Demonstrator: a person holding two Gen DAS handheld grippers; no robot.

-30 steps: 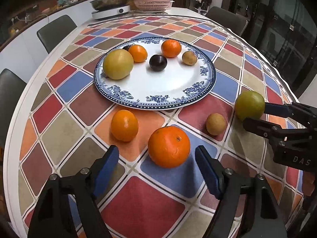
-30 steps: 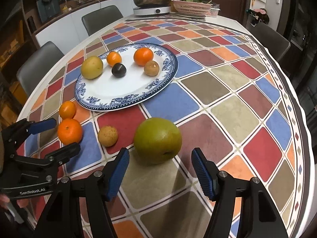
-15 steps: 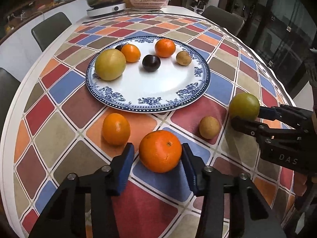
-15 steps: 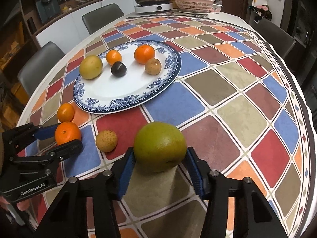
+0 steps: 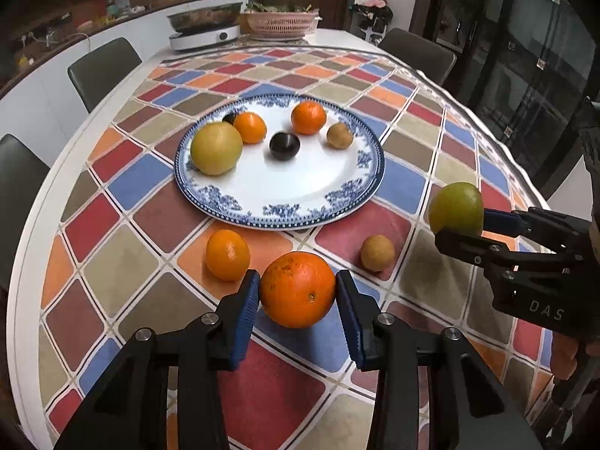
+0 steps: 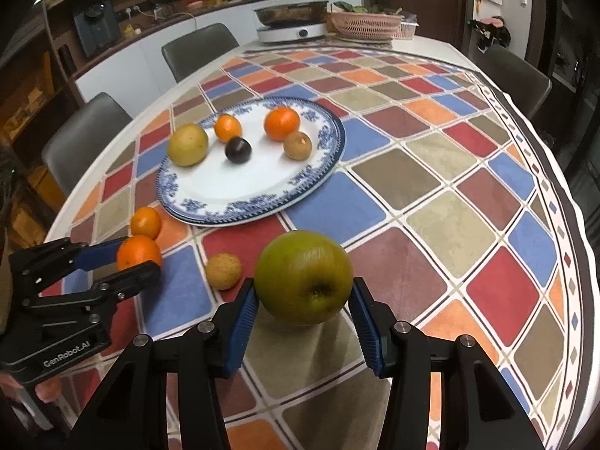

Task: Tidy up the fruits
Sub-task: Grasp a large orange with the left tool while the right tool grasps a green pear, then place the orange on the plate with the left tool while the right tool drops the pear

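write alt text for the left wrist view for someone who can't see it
The left gripper clamps a large orange over a colourful checked tablecloth, its jaws having just closed on it. Beyond, a blue-rimmed plate holds six fruits, a small orange and a brown fruit sit loose, and at right the right gripper holds a green apple.

Home kitchen/dining area. Big desk [image 6: 431,172] under a colourful diamond-patterned cloth, grey upholstered chairs [image 6: 198,50] around it. Far end carries an electric hotpot cooker [image 6: 290,22] and a pink plastic basket [image 6: 365,22] with greens in it. Behind that runs a white counter [image 6: 123,63] with wall sockets, cables and small containers, dark wood shelving above. Blue-and-white porcelain plate [image 5: 318,202] with fruit mid-desk. Dark glass doors [image 5: 525,56] on one side.
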